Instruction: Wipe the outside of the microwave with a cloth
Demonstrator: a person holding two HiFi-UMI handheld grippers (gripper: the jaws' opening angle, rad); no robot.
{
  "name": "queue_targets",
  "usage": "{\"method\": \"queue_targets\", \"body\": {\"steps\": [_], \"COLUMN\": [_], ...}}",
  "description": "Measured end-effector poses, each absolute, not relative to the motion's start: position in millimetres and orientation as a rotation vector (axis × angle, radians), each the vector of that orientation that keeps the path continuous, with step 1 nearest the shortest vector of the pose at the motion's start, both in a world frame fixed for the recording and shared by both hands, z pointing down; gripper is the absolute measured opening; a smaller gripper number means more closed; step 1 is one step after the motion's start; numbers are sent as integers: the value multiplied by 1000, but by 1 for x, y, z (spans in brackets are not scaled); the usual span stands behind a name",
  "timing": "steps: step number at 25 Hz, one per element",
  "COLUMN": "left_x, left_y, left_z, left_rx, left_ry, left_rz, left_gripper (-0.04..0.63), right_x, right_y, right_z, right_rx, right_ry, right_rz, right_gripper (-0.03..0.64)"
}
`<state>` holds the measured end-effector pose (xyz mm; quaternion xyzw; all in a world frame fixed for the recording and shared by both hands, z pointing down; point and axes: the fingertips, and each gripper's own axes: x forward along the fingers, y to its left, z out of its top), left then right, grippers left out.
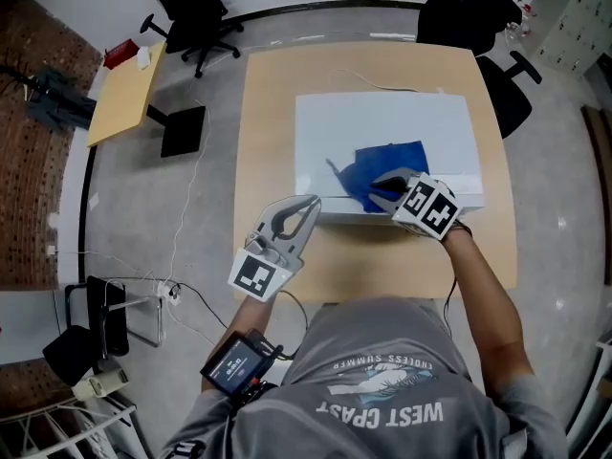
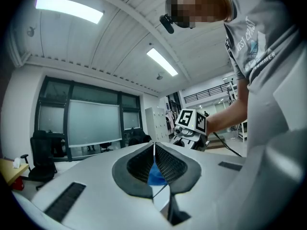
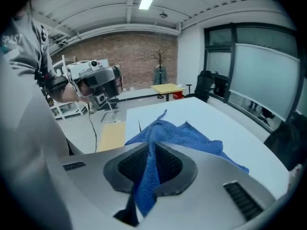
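Blue woven cloth (image 3: 192, 135) is clamped between the jaws of the right gripper (image 3: 154, 145). One fold runs through the closed jaws and hangs out behind them. The rest spreads ahead of the jaw tips, crumpled, on the white top of the microwave (image 1: 421, 122), near its front edge. The jaws of the left gripper (image 2: 154, 147) stand together at the tips with nothing gripped; a patch of the blue fabric shows beyond them. This gripper is held to the left of the right gripper's jaws, off the microwave's front edge, above the wooden table (image 1: 268, 113).
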<state>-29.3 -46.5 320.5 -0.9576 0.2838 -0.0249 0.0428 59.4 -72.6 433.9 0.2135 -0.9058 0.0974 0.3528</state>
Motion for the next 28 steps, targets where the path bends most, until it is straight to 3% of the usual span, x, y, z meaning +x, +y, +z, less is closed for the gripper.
{"method": "queue_targets", "body": {"steps": [3,6,9,16,19,24,28], "left_x": [-39,-43,-42,-33,-23,0,20], "left_y": [-57,-63,-65,-76,-80,-88,-91], "left_z": [325,332,337,342,349,347,342], "left_rx": [-2924,-2923,-2934,-2960,-2979,-2994,-2983], "left_ry": [917,943,945,931,910,856,861], "left_rz": [-110,-119,-125,-102,-107,-114,-120], "left_gripper": [26,26,26,26,26,26,26], "right_x": [-15,-38,9,206,192,100,125], "right_y": [-74,-78,-83,-79,-83,-93,-100], "right_z": [431,434,440,439,439,440,439], "right_rx": [374,306,390,891,896,632,634], "right_ry": [-2369,-2334,-2294,-2181,-2207,-2285,-2285], "right_rz": [202,147,208,464,434,288,304], "right_gripper": [54,54,54,54,55,54,54]}}
